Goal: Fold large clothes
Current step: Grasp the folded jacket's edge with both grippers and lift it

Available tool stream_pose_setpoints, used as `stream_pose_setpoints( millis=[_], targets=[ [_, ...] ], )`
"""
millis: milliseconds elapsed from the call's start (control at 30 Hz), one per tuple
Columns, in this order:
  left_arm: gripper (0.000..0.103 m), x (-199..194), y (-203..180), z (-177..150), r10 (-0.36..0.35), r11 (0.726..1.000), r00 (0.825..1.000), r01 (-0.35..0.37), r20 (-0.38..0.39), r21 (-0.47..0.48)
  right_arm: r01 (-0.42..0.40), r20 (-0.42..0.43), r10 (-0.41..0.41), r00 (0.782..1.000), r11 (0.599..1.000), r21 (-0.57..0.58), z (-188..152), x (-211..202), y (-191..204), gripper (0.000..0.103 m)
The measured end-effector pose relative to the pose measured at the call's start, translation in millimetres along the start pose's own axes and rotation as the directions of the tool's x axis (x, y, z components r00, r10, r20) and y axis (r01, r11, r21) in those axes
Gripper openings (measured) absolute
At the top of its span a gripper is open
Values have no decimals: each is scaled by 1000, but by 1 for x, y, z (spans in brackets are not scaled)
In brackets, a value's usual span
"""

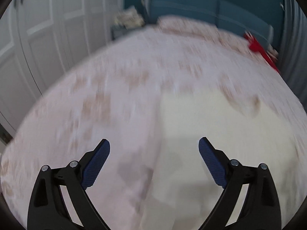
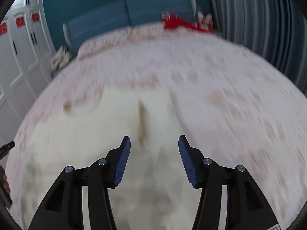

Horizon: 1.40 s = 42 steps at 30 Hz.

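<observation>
Left black two-finger gripper with blue ribbed pads [image 1: 154, 143] is seen nearest the lens, jaws spread wide, nothing held between them. Right black gripper with blue ribbed pads [image 2: 154, 140] is likewise released, jaws apart and empty.

Large cream-white garment [image 1: 211, 134] is spread flat on the bed with the pink patterned cover [image 1: 115, 76], below and ahead of both grippers. In the right wrist view the same garment [image 2: 115, 124] is marked by a brownish streak down its middle and a smaller brown spot near its far left edge. Cloth detail is lost to heavy motion blur.

Red fabric item [image 2: 178, 24] is seen at the far end of the bed, near the teal padded headboard [image 2: 119, 17]. White panelled wardrobe doors [image 1: 38, 28] are seen to the left.
</observation>
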State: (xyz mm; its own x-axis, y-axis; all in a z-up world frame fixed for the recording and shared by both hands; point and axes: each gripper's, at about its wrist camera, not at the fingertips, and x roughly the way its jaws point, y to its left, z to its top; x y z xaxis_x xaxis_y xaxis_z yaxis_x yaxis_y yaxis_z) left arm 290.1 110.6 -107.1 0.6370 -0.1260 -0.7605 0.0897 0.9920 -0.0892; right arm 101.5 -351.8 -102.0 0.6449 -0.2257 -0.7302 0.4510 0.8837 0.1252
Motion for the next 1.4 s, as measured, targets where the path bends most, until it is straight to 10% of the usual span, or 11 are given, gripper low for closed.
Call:
stream_pose_setpoints(
  millis=[200,300,533,667,867,1133,1400],
  targets=[
    [92,-41,63,-120,-210,957,941,143,-264,-253,13,-189,6,982,995,100,-94,-60,-62,66],
    [92,-53,75,-164,-305,909,908,188,-287,-373,1,-244,48,969,980,200,-132,-71,-85,66],
    [89,-65,36,-188,-376,900,879,272,-291,-342,-78,-264,196,945,914,398,-172,-55,-94,68],
    [59,-65,14,-191,-357,919,881,272,-310,-285,-101,-233,202,951,918,383,-171,-54,-81,63],
    [16,-87,15,-182,-359,919,890,284,-282,-273,-146,-206,238,949,913,382,-162,-65,-71,11],
    [10,-141,14,-167,-363,927,903,326,-231,-183,-218,-194,277,941,935,279,-140,-112,-77,4],
    [10,-222,37,-192,-355,935,884,342,-303,-96,-237,-407,198,892,970,-47,-162,-187,-56,4]
  ],
)
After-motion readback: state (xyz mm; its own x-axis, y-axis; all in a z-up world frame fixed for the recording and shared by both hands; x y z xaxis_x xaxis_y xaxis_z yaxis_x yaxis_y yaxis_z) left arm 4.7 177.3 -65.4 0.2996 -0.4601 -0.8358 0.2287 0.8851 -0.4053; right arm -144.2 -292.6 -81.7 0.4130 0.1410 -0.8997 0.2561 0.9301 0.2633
